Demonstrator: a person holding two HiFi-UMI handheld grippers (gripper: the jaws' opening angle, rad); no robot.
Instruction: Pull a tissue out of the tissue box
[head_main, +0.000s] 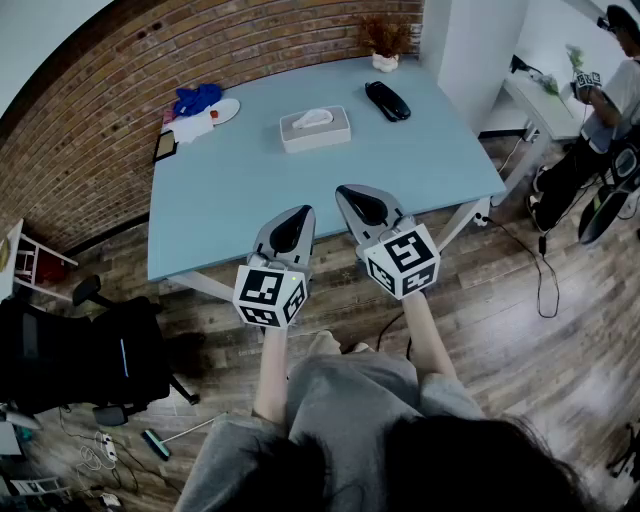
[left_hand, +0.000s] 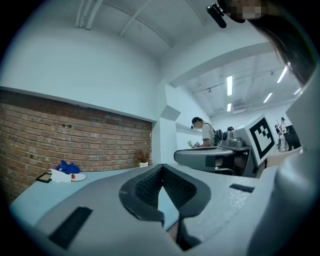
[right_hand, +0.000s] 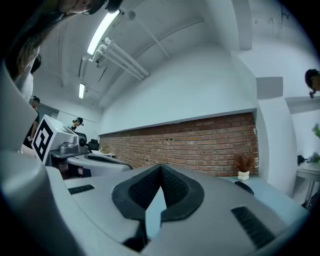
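Observation:
A grey tissue box (head_main: 315, 129) with a white tissue (head_main: 314, 117) poking up from its slot stands on the light blue table (head_main: 230, 190), toward the far middle. My left gripper (head_main: 303, 211) and right gripper (head_main: 343, 190) hover side by side over the table's near edge, well short of the box. Both point toward the far side. In the left gripper view the left gripper (left_hand: 161, 169) is shut, its jaw tips meeting on nothing. The right gripper (right_hand: 161, 167) is likewise shut and empty. Neither gripper view shows the box.
A black object (head_main: 387, 100) and a small potted plant (head_main: 385, 58) sit at the table's far right. Blue cloth and white items (head_main: 200, 105) lie far left. A black office chair (head_main: 95, 355) stands left; a person (head_main: 600, 110) is at the right.

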